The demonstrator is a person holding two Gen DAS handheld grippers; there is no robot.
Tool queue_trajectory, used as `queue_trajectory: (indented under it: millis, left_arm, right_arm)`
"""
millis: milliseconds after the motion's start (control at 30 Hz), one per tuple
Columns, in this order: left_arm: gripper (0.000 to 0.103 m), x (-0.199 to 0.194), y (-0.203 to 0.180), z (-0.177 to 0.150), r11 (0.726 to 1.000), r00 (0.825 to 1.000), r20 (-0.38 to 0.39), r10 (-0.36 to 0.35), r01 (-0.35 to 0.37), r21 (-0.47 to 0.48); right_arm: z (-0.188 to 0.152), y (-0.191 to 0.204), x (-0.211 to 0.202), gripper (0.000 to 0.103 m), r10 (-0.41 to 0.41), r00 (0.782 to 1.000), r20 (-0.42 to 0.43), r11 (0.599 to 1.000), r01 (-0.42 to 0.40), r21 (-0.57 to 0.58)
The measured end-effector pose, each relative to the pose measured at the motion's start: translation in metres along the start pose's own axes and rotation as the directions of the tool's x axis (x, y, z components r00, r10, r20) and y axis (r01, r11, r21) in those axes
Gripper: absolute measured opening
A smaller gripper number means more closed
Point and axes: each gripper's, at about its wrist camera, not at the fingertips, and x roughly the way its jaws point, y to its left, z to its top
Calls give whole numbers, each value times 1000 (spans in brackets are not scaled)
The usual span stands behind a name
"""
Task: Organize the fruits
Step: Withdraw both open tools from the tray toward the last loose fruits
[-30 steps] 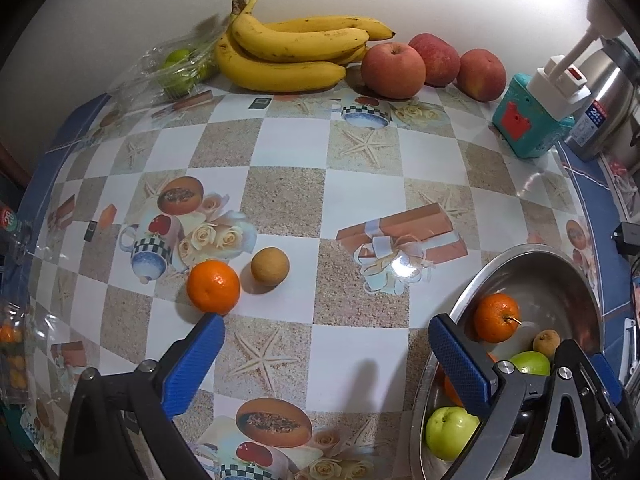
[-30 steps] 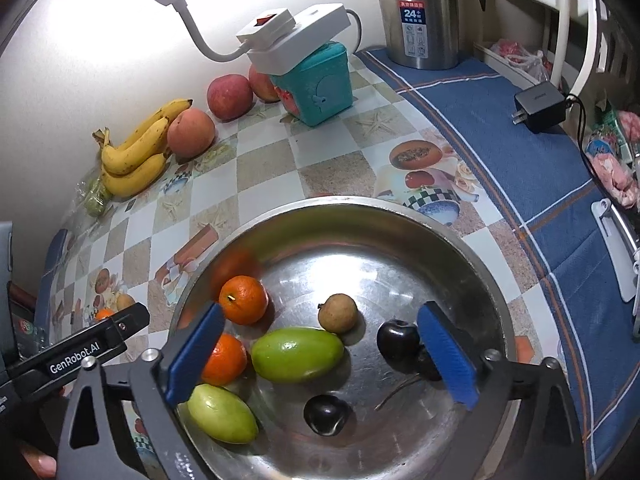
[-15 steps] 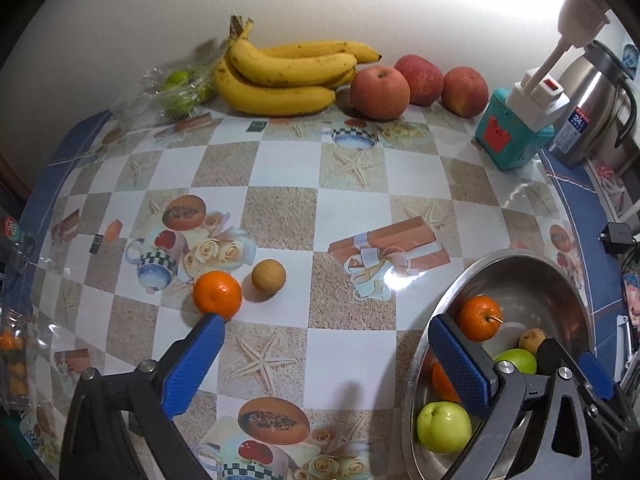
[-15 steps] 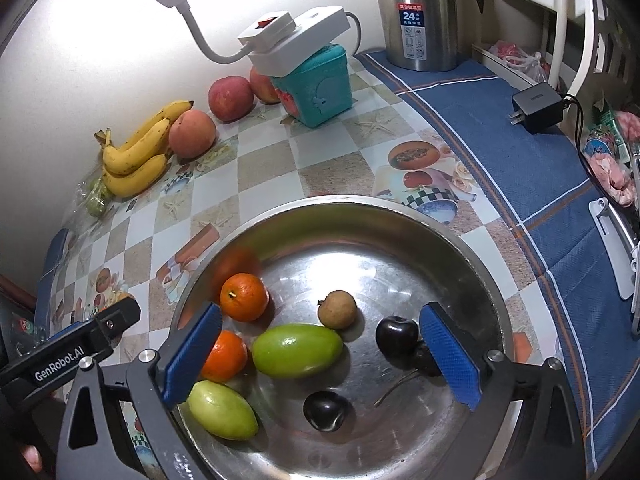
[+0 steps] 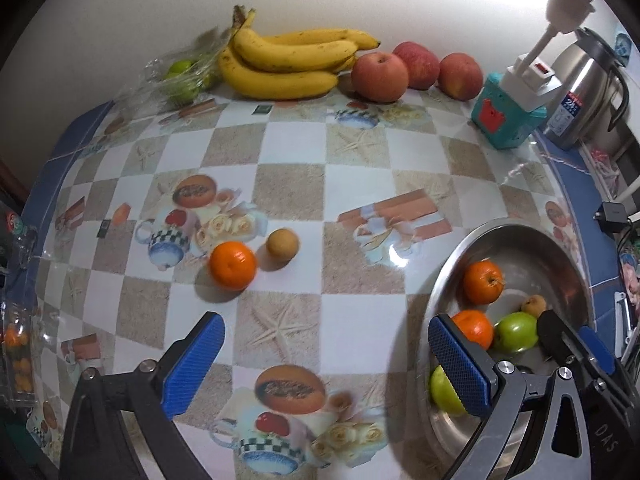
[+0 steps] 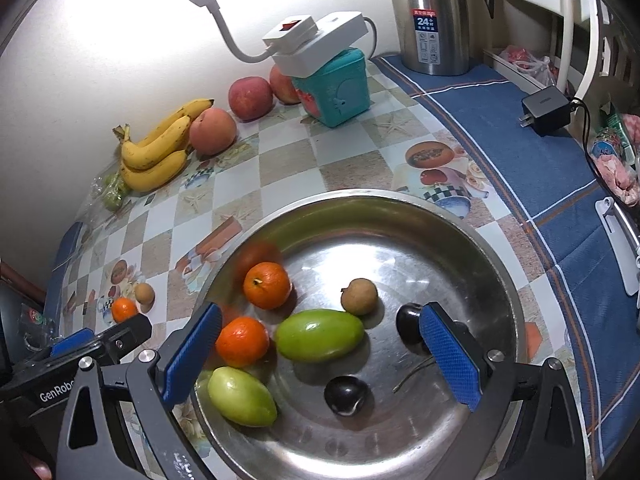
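A steel bowl (image 6: 460, 240) holds two oranges (image 6: 267, 285), two green fruits (image 6: 319, 334), a small brown fruit (image 6: 359, 296) and two dark cherries (image 6: 346, 395). On the tablecloth lie a loose orange (image 5: 233, 265) and a brown round fruit (image 5: 282, 243) beside it. Bananas (image 5: 280, 60) and three apples (image 5: 380, 71) line the wall. My left gripper (image 5: 326, 364) is open above the cloth, near the loose orange and left of the bowl (image 5: 532, 240). My right gripper (image 6: 320, 354) hangs open over the bowl, empty.
A teal box (image 6: 334, 84) carrying a white lamp base stands by the apples. A steel kettle (image 6: 434, 12) sits at the back on the blue cloth, a black charger (image 6: 546, 110) to its right. A clear bag of green fruit (image 5: 180, 76) lies left of the bananas.
The left gripper has drawn back and turned slightly right, so the loose orange and brown fruit sit farther ahead. The right gripper has barely moved over the bowl.
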Motion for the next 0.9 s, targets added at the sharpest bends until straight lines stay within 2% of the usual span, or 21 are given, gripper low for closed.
queue_trajectory:
  millis: [167, 400, 900]
  left_arm:
    - [103, 5, 19, -7, 998, 997, -55, 52, -54, -32]
    - [103, 3, 57, -12, 984, 985, -86, 147, -154, -84]
    - [103, -20, 131, -18, 963, 985, -66, 159, -169, -210]
  right_arm:
    - [-4, 8, 0, 99, -5, 1000, -6, 1000, 4, -27]
    - [-12, 29, 6, 99, 1, 999, -33, 996, -4, -89]
    - [-24, 77, 10, 99, 35, 997, -64, 980, -47, -194]
